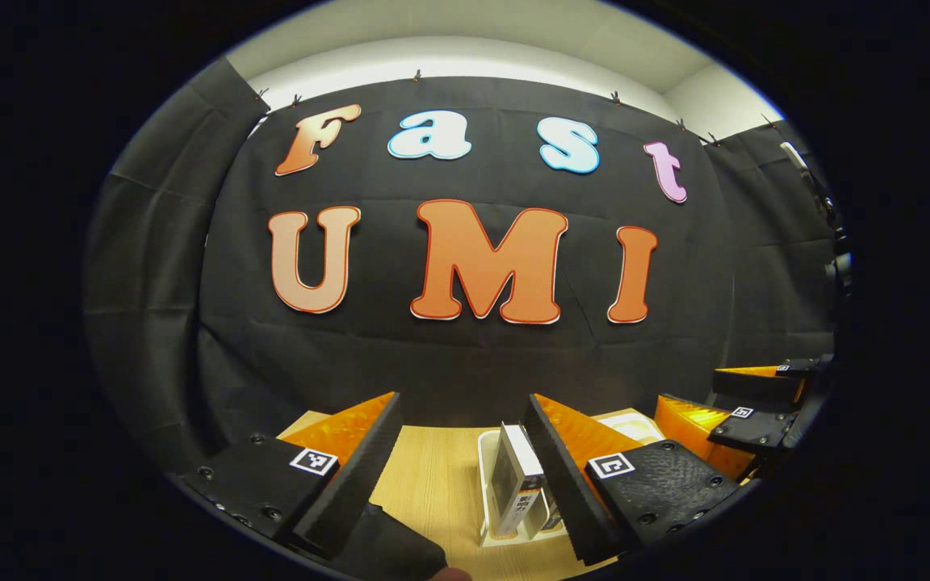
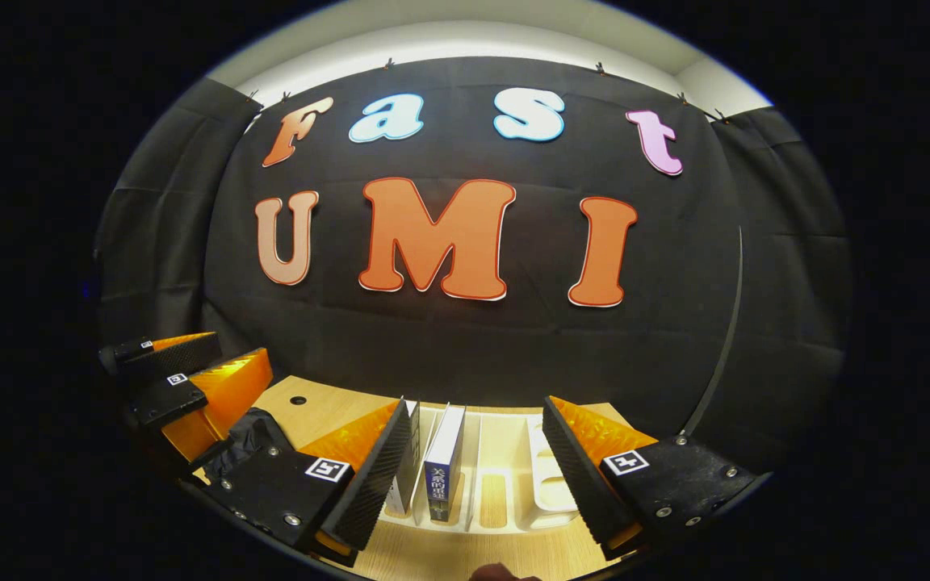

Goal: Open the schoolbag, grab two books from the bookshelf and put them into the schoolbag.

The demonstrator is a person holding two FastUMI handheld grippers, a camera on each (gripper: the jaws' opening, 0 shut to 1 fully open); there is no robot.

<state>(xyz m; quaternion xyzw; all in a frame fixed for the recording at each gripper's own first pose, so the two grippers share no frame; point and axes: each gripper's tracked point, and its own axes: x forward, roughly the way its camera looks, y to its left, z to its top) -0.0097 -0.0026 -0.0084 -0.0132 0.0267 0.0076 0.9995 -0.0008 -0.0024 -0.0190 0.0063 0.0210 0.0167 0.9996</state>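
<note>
Right gripper view is where two upright books are seen standing in a white slotted plastic bookshelf (image 2: 505, 492) that lies on the light wooden table (image 2: 312, 407). One thin book with a pale cover (image 2: 407, 464) stands in the leftmost slot, and a thicker book with a dark blue spine (image 2: 442, 464) stands just beside it in the next slot. The slots to the right of them hold no book. The right gripper (image 2: 473, 468) is held in front of the bookshelf with its fingers wide apart, and nothing is gripped between them; its left finger is seen overlapping the thin book, but whether it touches the book cannot be told. A black soft bag (image 2: 243, 440), presumably the schoolbag, is seen at the left side of the table, partly hidden behind that finger.

In the left gripper view, the same bookshelf (image 1: 488, 460) is seen between the fingers, with one of the books (image 1: 513, 484) standing upright in it. The left gripper (image 1: 465, 468) is also open, and nothing is held in it. A dark piece of the bag (image 1: 388, 545) lies at the bottom edge, below the left finger. The other gripper (image 1: 756, 403) is seen at the far right, near the table edge.
</note>
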